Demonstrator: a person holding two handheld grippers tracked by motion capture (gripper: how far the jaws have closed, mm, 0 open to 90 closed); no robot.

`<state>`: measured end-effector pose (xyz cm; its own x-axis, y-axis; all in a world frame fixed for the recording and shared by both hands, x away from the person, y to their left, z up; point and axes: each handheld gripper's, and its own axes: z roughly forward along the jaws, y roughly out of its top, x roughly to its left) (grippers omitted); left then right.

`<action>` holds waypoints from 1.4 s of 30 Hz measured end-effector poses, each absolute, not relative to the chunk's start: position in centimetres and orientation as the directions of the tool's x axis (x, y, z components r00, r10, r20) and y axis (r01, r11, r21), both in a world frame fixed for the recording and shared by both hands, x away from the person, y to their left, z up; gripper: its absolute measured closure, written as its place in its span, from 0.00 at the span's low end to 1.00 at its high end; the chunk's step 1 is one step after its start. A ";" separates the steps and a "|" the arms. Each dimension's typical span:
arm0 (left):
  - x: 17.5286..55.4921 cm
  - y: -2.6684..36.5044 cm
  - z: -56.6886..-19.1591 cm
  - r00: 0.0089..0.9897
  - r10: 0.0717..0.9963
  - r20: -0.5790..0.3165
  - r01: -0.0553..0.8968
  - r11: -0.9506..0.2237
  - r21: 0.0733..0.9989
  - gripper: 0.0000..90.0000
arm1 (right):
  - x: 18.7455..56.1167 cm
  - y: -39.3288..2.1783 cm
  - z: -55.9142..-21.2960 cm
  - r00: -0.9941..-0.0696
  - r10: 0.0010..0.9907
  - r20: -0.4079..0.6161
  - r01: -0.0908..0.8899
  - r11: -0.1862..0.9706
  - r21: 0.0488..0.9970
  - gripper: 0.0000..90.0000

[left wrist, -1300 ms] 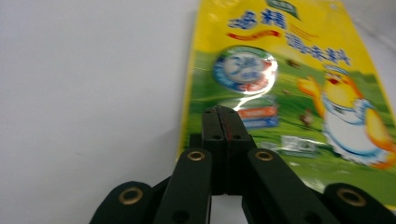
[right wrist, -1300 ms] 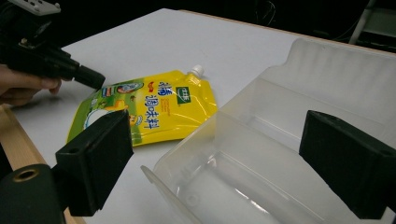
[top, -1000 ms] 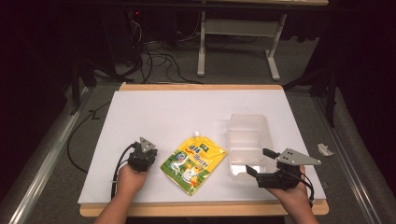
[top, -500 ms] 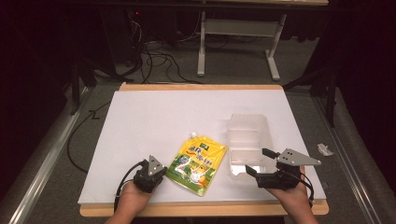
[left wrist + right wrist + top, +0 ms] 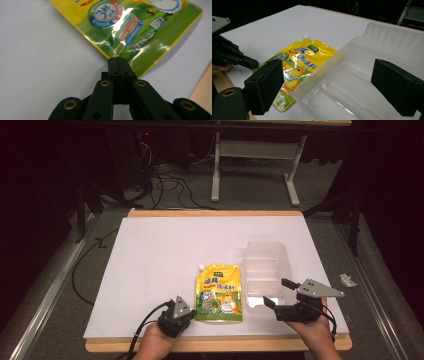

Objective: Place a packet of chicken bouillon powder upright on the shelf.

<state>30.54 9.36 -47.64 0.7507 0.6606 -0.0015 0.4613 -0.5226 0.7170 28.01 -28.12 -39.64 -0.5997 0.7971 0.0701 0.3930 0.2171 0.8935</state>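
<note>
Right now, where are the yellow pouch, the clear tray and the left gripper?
Pouch (image 5: 220,292): high view, middle of its printed face.
Tray (image 5: 265,251): high view, far rim.
Left gripper (image 5: 119,60): left gripper view, tips of its closed jaws.

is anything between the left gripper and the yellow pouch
Nothing visible. The left gripper, jaws shut, sits at the lower corner of the yellow pouch, with bare white table beside it.

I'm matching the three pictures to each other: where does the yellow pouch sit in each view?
High view: yellow pouch low centre, left of the clear tray.
Left gripper view: pouch across the top, above the shut jaws.
Right gripper view: pouch centre-left.
Shared landmark: its green bottom edge.
</note>
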 end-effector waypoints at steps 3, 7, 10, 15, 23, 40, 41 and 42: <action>31.6 10.4 -47.4 0.707 0.706 -0.030 0.486 -0.454 0.747 1.00 | 27.9 -28.4 -39.6 -0.595 0.801 0.060 0.386 0.219 0.896 0.13; 33.1 11.4 -47.0 0.637 0.767 -0.073 0.531 -0.368 0.763 0.94 | 27.7 -28.7 -39.7 -0.586 0.808 0.052 0.384 0.221 0.896 0.12; 34.7 11.6 -47.2 0.614 0.784 -0.094 0.551 -0.341 0.762 0.92 | 27.7 -28.9 -39.7 -0.579 0.813 0.063 0.394 0.211 0.895 0.13; 37.9 11.4 -46.8 0.591 0.786 -0.179 0.585 -0.265 0.767 0.73 | 27.9 -29.1 -39.7 -0.574 0.816 0.069 0.397 0.204 0.895 0.13; 41.6 10.6 -46.7 0.573 0.761 -0.305 0.636 -0.177 0.751 0.56 | 27.9 -29.3 -39.8 -0.572 0.818 0.065 0.394 0.204 0.896 0.13; 43.3 8.0 -48.6 0.552 0.696 -0.459 0.734 -0.144 0.664 0.71 | 28.0 -29.4 -39.8 -0.573 0.817 0.063 0.394 0.207 0.896 0.13; 43.1 7.9 -48.6 0.549 0.704 -0.451 0.733 -0.145 0.665 0.74 | 28.0 -29.4 -39.7 -0.572 0.818 0.062 0.393 0.207 0.896 0.13; 43.1 7.9 -48.6 0.549 0.704 -0.451 0.733 -0.145 0.665 0.81 | 28.0 -29.4 -39.7 -0.573 0.817 0.061 0.392 0.208 0.896 0.13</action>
